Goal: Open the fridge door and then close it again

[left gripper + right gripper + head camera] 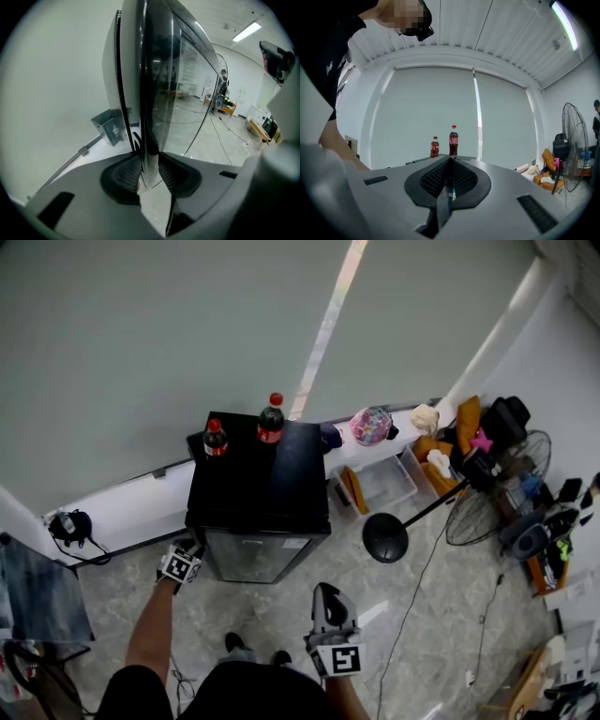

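The left tool (149,174) pinches the edge of the fridge door (159,93) — the right tool (449,183) is closed on nothing.

Head view: steeply down from above onto fridge (258,493) top and floor (422,615). Left gripper view: hard against door edge (147,93), looking along it. Right gripper view: level, further back, sharing bottles (453,139) and fan (574,138) with head view.
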